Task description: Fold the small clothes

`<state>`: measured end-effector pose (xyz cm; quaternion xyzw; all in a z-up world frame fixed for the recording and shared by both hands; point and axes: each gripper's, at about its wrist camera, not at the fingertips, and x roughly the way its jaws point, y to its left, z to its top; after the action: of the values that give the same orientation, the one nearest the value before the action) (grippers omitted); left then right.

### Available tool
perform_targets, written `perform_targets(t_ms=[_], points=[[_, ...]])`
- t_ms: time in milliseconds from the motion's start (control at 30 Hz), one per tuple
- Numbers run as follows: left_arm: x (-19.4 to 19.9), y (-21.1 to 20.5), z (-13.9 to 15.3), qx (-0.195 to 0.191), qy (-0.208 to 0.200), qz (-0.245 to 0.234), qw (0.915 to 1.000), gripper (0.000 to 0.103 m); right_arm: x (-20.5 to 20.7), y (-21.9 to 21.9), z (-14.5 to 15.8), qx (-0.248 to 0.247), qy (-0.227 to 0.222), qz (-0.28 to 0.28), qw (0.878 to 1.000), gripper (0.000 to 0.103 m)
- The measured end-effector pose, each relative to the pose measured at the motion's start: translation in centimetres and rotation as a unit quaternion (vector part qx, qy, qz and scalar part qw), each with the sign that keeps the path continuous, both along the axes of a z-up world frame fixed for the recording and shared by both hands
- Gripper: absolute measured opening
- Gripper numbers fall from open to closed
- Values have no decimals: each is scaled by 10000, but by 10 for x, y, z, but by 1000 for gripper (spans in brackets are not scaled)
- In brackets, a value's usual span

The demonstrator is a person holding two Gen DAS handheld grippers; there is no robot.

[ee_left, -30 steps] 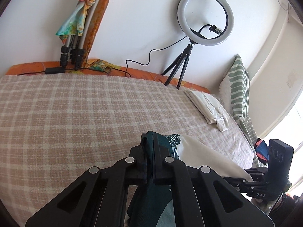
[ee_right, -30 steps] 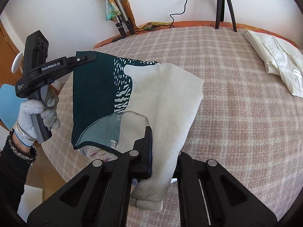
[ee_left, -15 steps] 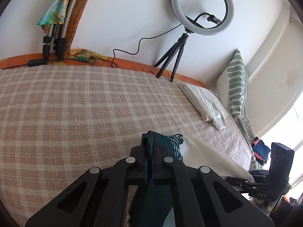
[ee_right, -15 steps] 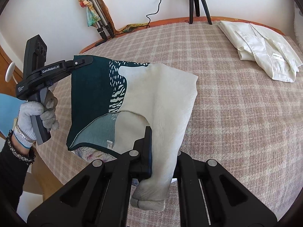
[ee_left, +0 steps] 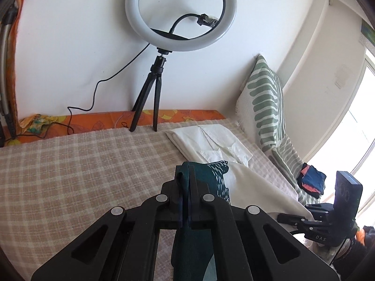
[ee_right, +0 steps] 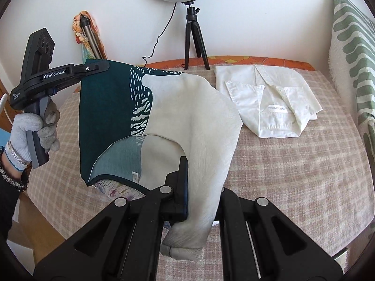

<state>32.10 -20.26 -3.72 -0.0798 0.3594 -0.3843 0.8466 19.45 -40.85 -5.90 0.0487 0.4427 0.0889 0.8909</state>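
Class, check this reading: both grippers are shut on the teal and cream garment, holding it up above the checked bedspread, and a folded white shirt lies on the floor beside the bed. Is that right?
One detail is wrong. The folded white shirt lies on the checked bedspread itself, not on the floor, as the right wrist view shows. The rest stands: the left gripper and right gripper are shut on the teal and cream garment, held above the bedspread.

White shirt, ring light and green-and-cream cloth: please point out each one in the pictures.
White shirt (ee_right: 267, 103): right wrist view, on its folded front, below the collar.
Ring light (ee_left: 180, 14): left wrist view, on its white ring, left side.
Green-and-cream cloth (ee_right: 110, 107): right wrist view, on its dark green panel.
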Motion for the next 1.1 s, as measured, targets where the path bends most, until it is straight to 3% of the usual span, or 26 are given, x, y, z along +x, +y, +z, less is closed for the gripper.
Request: perform_targets(t_ms=[233,467,800,900,967,1033,1100], points=[[32,-89,30,-214,-301,-251,9990,1,31,-83,35,-444,-338,-497,9972,6],[78,-154,40,-336,-416,-73,9985,1,79,-146,58,-868,-748,-701,9909,6],[110,-195,4,194,-419,291,9985,1,149,-195,7,-272,-550,-746,9953,6],[120,-199,-12,549,-392,498,9965,1,161,-206,-15,-69,-363,-718,9967,7],[129,-200,-24,872,-229,613,9940,2,169,-216,-30,323,-107,-723,9968,7],[135,-198,-31,1179,-80,783,9899,10,173,-222,-41,315,58,-926,9952,17],[134,-192,-34,1130,-62,732,9909,19,173,-227,-48,241,157,-1090,9936,47]])
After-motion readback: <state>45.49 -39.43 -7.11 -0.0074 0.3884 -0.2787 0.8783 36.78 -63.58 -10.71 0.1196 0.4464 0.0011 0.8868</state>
